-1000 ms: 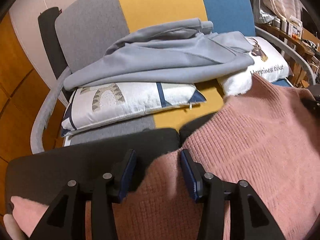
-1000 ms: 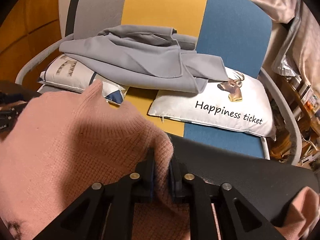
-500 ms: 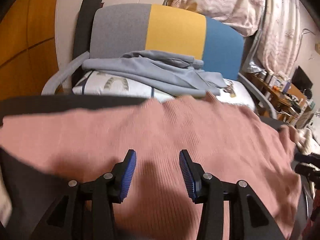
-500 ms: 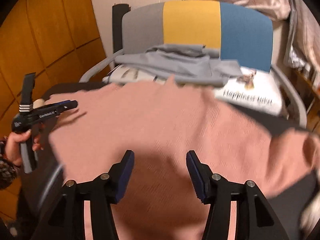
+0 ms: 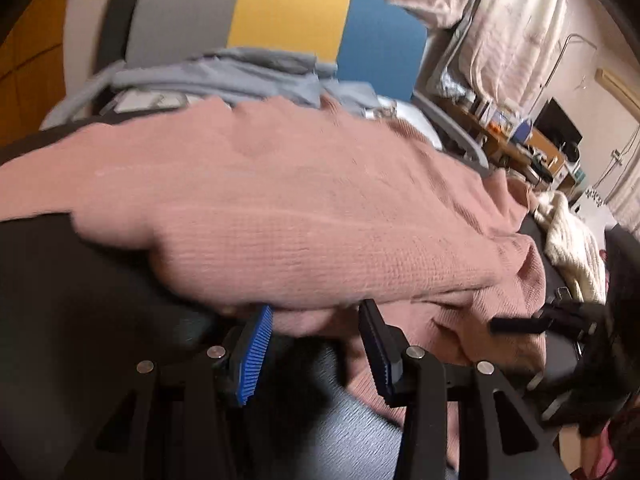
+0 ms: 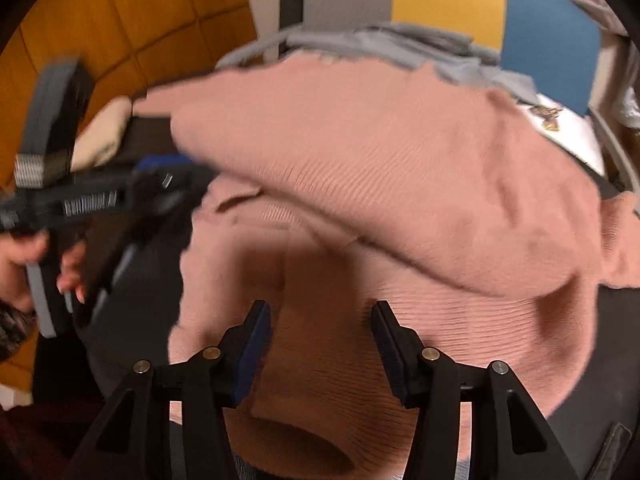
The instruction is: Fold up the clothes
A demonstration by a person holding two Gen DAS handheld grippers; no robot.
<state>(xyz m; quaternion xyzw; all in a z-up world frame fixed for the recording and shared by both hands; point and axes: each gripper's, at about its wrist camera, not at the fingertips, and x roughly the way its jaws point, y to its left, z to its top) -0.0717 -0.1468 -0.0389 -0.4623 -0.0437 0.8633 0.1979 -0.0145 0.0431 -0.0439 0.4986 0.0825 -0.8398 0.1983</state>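
**Soft pink sweater, both jaws empty**

The pink sweater [image 5: 312, 216] is a thick, soft knit. It looks light and floppy, so it will bend and sag wherever nothing holds it up. It will probably not slip much, because the knit is rough and the blue pads can bite into it. It will not break. A good place to take hold is likely a thick edge, like the hem or the fold line, with one gripper at each end so the cloth stays flat.

The sweater lies spread over a dark surface [image 5: 80, 280] in front of a chair [image 5: 288, 12] with grey, yellow and blue stripes. One part is folded over and bulges up. Grey clothes [image 6: 400, 46] are piled on the chair behind it.

The left gripper [image 5: 316, 340] points down at the near edge of the sweater. Its jaws stand wide, with nothing squeezed between them. The right gripper [image 6: 322, 340] also tilts down over the sweater. Its jaws are wide apart and hold nothing; the knit only lies under them. A hand [image 6: 28, 268] holds the left gripper's handle off to the side.
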